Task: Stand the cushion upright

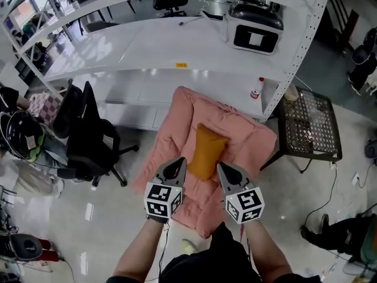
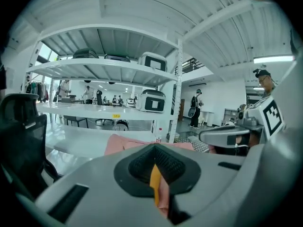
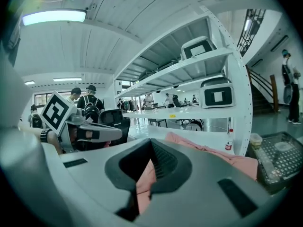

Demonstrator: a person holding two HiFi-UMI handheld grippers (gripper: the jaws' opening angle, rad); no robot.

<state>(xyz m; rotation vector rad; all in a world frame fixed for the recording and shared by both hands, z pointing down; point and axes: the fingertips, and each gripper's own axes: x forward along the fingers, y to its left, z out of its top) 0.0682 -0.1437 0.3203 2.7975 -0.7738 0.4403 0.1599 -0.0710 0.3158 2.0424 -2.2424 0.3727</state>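
The cushion (image 1: pixel 206 151) was seen lying flat on the quilt (image 1: pixel 250 139) at mid-frame. It was judged light, soft and floppy, best pinched at its lower corners. The left gripper (image 1: pixel 175 166) and right gripper (image 1: pixel 226 171) were pressed together just below it.

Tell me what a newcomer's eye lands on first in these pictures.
An orange cushion lies in the middle of a rumpled pink quilt, which spreads out in front of a white shelf rack. At the cushion's near end, the left tool and the right tool point at it side by side, each with its jaws together.
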